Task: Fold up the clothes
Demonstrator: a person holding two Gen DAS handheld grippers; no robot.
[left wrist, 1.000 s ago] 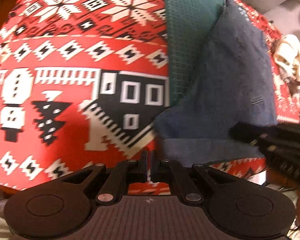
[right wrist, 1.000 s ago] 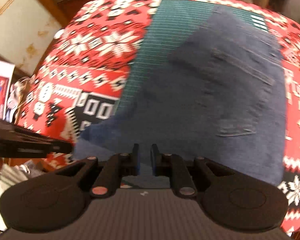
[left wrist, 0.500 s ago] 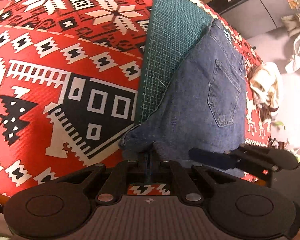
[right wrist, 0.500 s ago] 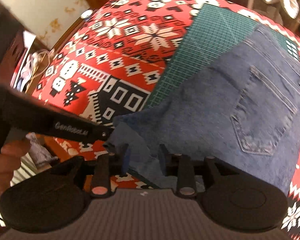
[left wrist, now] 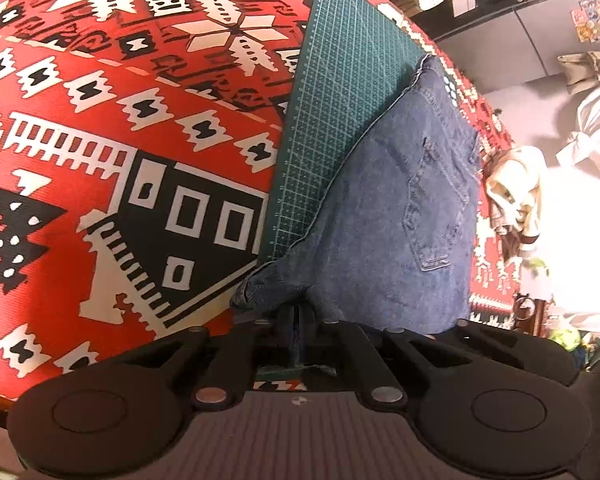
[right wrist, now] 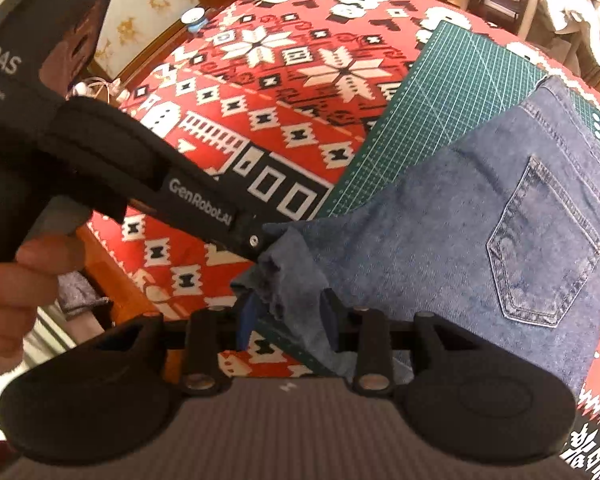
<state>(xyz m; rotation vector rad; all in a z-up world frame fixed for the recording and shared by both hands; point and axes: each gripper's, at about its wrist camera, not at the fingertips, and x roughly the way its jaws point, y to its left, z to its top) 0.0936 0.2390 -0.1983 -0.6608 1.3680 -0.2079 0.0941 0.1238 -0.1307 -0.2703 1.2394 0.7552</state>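
Blue jeans [left wrist: 396,216] lie folded, back pocket up, on a green cutting mat [left wrist: 340,112] over the red patterned tablecloth [left wrist: 100,128]. My left gripper [left wrist: 298,314] is shut on the near corner of the denim, which bunches up at its tips. In the right wrist view the same left gripper [right wrist: 256,242] reaches in from the left, pinching that corner of the jeans [right wrist: 480,240]. My right gripper [right wrist: 288,308] is just below it. Its jaws are opening, and a loose flap of denim hangs between them, draped against the right finger.
A person's hand [right wrist: 16,280] holds the left gripper at the table's wooden near edge [right wrist: 112,264]. A cream cloth [left wrist: 516,200] lies at the table's far right side. A small blue-and-white roll [right wrist: 196,18] sits at the far left edge. Furniture and clutter stand beyond the table.
The right jaws have spread from nearly shut to well apart around the denim flap. The left gripper now pinches the jeans corner. Both views have rolled, and the right gripper has slid out of the left view.
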